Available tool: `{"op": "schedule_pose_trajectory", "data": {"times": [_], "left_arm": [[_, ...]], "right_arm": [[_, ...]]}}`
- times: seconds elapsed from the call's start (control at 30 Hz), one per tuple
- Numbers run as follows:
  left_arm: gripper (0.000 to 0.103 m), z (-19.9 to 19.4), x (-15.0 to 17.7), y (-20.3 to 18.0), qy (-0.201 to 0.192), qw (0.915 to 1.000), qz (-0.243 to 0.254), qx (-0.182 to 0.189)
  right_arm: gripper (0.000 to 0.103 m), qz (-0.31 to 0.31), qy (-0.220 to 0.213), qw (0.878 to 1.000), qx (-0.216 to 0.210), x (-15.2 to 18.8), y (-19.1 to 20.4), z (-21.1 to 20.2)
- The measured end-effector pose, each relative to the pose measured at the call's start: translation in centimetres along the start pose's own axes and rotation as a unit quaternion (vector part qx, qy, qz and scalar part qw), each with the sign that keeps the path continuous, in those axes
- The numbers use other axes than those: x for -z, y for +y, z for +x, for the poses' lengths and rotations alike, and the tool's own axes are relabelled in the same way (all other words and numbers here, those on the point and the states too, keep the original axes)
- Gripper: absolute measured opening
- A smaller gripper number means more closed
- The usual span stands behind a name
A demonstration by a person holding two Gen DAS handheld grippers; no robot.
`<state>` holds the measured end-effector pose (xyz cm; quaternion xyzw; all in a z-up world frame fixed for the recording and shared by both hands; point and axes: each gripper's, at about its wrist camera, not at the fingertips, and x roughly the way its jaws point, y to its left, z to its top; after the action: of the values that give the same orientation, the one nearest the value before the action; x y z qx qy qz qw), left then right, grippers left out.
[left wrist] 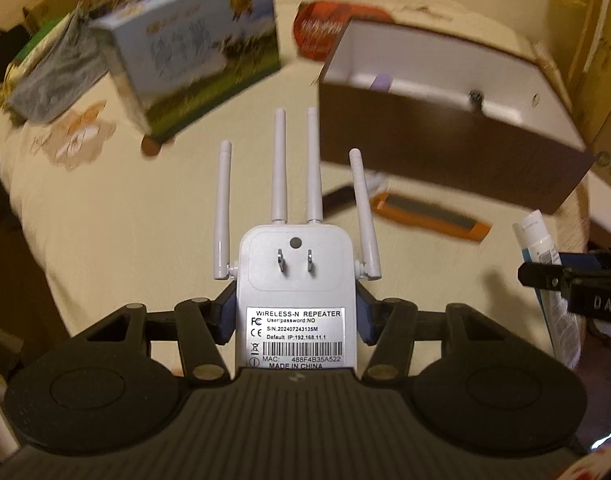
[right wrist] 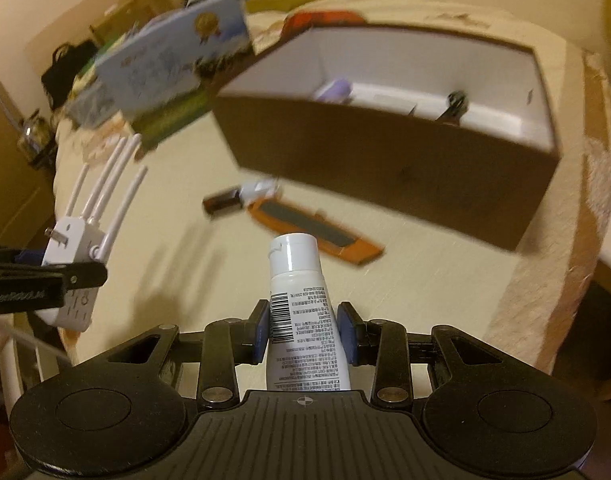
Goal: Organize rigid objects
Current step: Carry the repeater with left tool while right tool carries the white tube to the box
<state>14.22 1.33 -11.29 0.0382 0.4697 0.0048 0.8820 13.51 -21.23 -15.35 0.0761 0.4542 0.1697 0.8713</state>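
Between the left jaws, the repeater shows smooth matt white plastic, metal prongs, paper label. Between the right jaws, a glossy plastic tube. Ahead, the box: matt brown outside, smooth white inside.

Left gripper angled down, pads clamped on its load; right gripper angled down, also clamped.

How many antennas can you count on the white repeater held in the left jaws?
4: on the white repeater, two antennas rise from its top edge, side by side, and one stands at each side. None looks hidden.
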Motion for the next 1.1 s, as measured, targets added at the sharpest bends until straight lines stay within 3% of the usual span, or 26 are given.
{"op": "schedule_pose_trajectory", "data": {"times": [0.27, 0.57, 0.8, 1.1], "left_arm": [[0.052, -0.3, -6.5, -2.5, -0.053, 0.9966, 0.055, 0.030], [0.052, 2.3, -15.7, -7.3, -0.086, 0.9876, 0.116, 0.063], [0.052, 6.4, -20.1, -10.3, -0.064, 0.9858, 0.134, 0.078], [0.052, 11.9, -21.6, -12.6, -0.026, 0.9828, 0.167, 0.075]], "right_arm": [[0.033, 0.031, -0.052, 0.998, 0.009, -6.3, -3.7, -2.4], [0.033, 0.092, -0.096, 0.991, 0.006, -14.6, -7.7, -2.6], [0.033, 0.142, -0.097, 0.985, 0.008, -19.0, -10.7, -0.6], [0.033, 0.173, -0.053, 0.983, 0.035, -19.1, -13.0, 4.5]]}}
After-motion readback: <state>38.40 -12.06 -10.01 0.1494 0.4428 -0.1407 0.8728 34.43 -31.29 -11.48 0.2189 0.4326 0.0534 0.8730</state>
